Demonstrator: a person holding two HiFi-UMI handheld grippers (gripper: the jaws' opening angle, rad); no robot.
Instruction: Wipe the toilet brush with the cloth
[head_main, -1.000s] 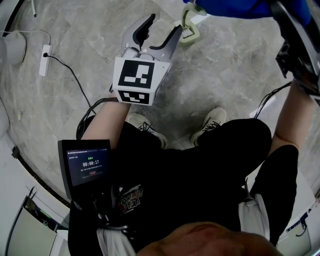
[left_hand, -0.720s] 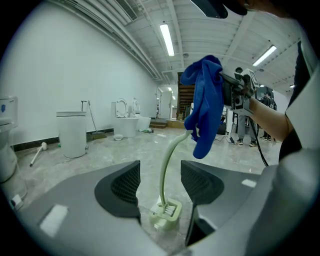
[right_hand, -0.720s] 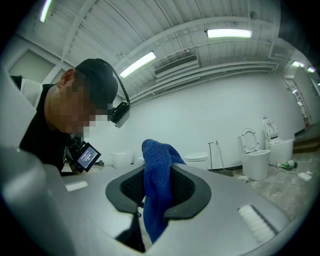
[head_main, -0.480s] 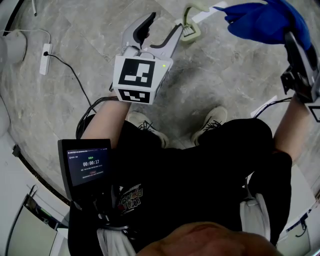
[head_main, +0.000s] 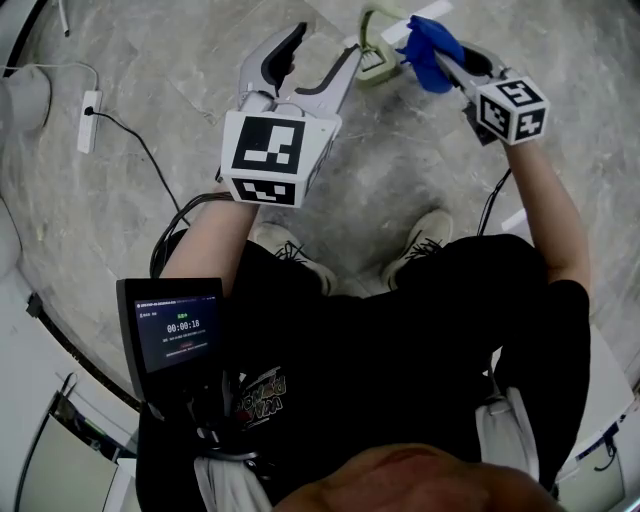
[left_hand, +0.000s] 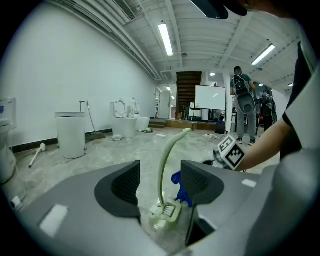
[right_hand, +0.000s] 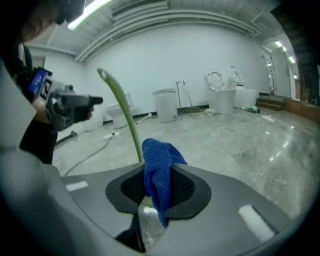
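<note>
brush (head_main: 374, 64): pale green, upright on the floor (head_main: 120, 210), curved handle up.
cloth (head_main: 424, 48): blue, just beside the brush; contact unclear.
right gripper (head_main: 448, 62): arm stretched forward, pointing down at the brush, jaws clamped on the cloth.
left gripper (head_main: 325, 50): arm forward, jaws apart and empty, brush beyond them.
change: right gripper has dropped from the upper right to the brush; left gripper unmoved.
screen (head_main: 180, 335): timer reads 00:00:18, earlier 00:00:17.
</note>
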